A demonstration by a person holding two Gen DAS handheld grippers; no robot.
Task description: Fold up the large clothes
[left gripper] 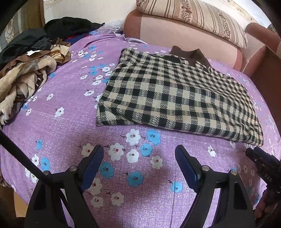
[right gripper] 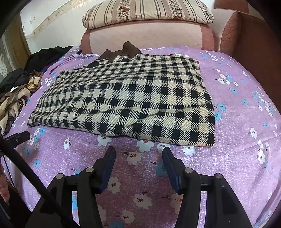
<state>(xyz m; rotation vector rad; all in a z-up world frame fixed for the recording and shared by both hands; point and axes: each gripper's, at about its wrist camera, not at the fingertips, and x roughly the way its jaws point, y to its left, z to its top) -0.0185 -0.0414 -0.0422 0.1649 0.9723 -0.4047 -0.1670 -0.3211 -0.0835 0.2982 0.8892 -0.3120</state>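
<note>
A black-and-cream checked garment with a brown collar lies folded flat on the purple flowered bedsheet. My left gripper hovers open over bare sheet just short of the garment's near edge, nothing between its blue pads. In the right wrist view the same checked garment fills the middle, brown collar at the far side. My right gripper stands open over the sheet right before the near hem, empty. The tip of the right gripper's finger shows at the right edge of the left wrist view.
A heap of beige, brown and black clothes lies at the left of the bed, also seen as the heap in the right wrist view. A pink headboard with a striped pillow stands behind. A brown side panel bounds the right.
</note>
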